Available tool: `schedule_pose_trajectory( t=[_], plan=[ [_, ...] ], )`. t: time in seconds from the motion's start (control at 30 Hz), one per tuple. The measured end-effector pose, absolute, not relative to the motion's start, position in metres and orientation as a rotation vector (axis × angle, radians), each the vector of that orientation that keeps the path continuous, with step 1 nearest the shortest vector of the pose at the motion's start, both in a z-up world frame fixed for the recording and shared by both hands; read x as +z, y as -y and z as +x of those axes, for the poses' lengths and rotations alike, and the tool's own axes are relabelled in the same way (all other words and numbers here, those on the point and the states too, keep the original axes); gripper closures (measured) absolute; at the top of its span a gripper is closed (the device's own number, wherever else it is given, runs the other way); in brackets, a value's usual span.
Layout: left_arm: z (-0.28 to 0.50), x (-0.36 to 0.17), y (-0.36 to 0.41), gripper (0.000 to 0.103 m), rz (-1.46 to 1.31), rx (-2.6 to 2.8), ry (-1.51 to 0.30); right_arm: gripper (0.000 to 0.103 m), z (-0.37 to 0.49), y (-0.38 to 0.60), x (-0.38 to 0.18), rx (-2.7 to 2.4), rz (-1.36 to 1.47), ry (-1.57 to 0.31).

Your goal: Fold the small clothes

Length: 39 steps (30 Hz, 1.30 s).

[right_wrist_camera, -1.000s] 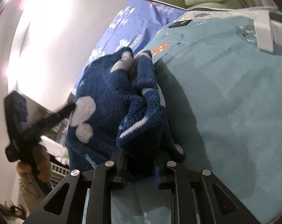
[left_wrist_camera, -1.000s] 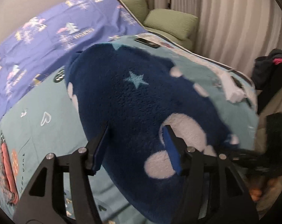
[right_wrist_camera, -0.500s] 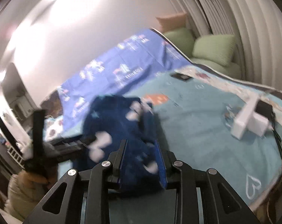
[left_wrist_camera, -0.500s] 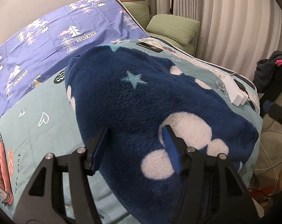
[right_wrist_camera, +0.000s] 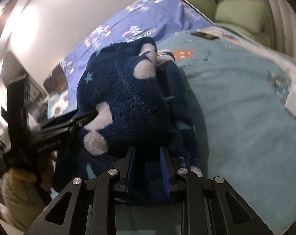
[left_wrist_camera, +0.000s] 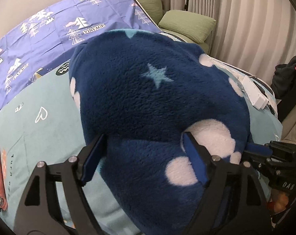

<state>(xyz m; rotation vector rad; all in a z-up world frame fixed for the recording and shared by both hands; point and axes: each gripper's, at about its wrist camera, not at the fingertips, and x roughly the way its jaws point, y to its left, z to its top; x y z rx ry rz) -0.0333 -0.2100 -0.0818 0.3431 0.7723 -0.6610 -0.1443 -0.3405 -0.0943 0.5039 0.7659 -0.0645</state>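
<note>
While the light-blue printed bedspread [left_wrist_camera: 50, 137] fills most of both views, a purple sheet with white tree prints [left_wrist_camera: 55, 33] covers the bed toward eleven o'clock, and pleated pale curtains [left_wrist_camera: 249, 25] hang at one to two o'clock in the left wrist view. On the bedspread, at the centre of both views, lies the navy fleece garment with white spots and pale-blue stars [left_wrist_camera: 148, 90], bunched into a thick mound.

Two green cushions [left_wrist_camera: 187, 25] sit against the curtains at one o'clock, and a dark heap of clothes with a pink trim [left_wrist_camera: 287, 76] shows at three o'clock. A white rectangular adapter block [left_wrist_camera: 254, 94] rests on the bedspread at two to three o'clock, just beside the garment's edge.

The left gripper [left_wrist_camera: 144, 152], at six o'clock in its own view, has just been widening its jaws; the blue pads stand spread on either side of a fold of the garment, and whether they press on the fleece I cannot tell.

The right gripper [right_wrist_camera: 148, 156], at six o'clock in its own view, has its fingers drawn close, pinching a thick fold of the garment between the blue pads. In that view the left gripper reaches in from nine o'clock, held by a hand [right_wrist_camera: 26, 176], its tip against a white spot.
</note>
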Motion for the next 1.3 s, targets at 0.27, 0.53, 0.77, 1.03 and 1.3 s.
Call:
schedule_pose_trajectory(
  t=[0.27, 0.53, 0.77, 1.03, 1.3],
  plan=[
    [-0.039, -0.074, 0.204, 0.022, 0.306, -0.654, -0.762, 0.079, -0.144, 0.336, -0.082, -0.075, 0.467, -0.782],
    [-0.045, -0.055, 0.185, 0.022, 0.226, -0.639, -0.768, 0.078, -0.149, 0.313, -0.039, -0.095, 0.326, -0.722],
    [-0.084, -0.042, 0.171, 0.022, 0.324, -0.69, -0.71, 0.078, -0.129, 0.313, -0.034, -0.11, 0.295, -0.749],
    [-0.079, -0.086, 0.172, 0.022, 0.347, -0.709, -0.84, 0.076, -0.112, 0.318, -0.058, -0.087, 0.303, -0.867],
    [-0.086, -0.07, 0.174, 0.022, 0.382, -0.707, -0.786, 0.075, -0.114, 0.321, -0.05, -0.063, 0.307, -0.887]
  ],
)
